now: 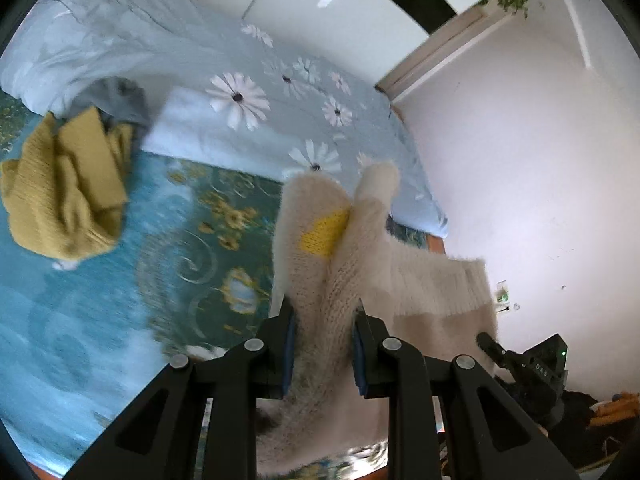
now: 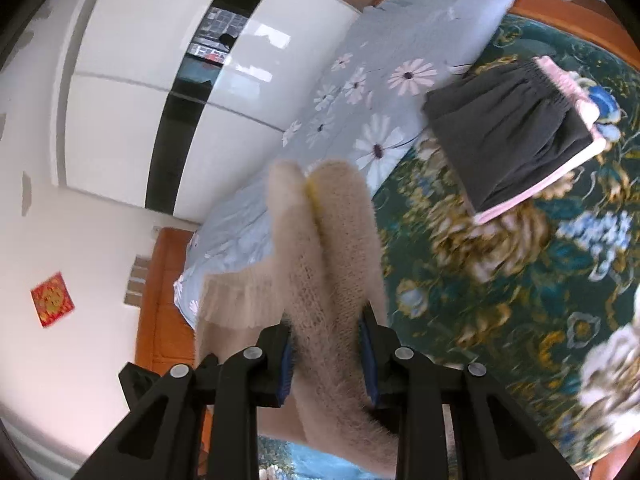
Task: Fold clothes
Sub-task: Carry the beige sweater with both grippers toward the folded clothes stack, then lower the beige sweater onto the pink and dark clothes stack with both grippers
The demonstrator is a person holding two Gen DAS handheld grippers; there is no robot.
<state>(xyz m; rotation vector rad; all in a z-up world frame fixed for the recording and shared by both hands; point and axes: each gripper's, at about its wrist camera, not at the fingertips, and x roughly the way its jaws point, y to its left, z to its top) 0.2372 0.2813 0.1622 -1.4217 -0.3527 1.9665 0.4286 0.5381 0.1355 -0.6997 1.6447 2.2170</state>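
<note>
A fluffy cream knit sweater (image 1: 360, 248) with a yellow patch (image 1: 322, 234) hangs lifted above the bed. My left gripper (image 1: 324, 320) is shut on a bunched edge of it. My right gripper (image 2: 328, 328) is shut on another bunched edge of the same sweater (image 2: 320, 248). The right gripper's body also shows at the lower right of the left wrist view (image 1: 532, 368). A ribbed hem hangs to the side in both views. The lower part of the sweater is hidden behind the gripper bodies.
A crumpled mustard knit garment (image 1: 68, 188) and a grey one (image 1: 124, 100) lie on the teal floral bedspread (image 1: 120, 280). A folded dark grey skirt on a pink item (image 2: 508, 132) lies on the bed. A light blue daisy quilt (image 2: 380, 92), a white wardrobe (image 2: 168, 92) and a wall (image 1: 540, 180) stand beyond.
</note>
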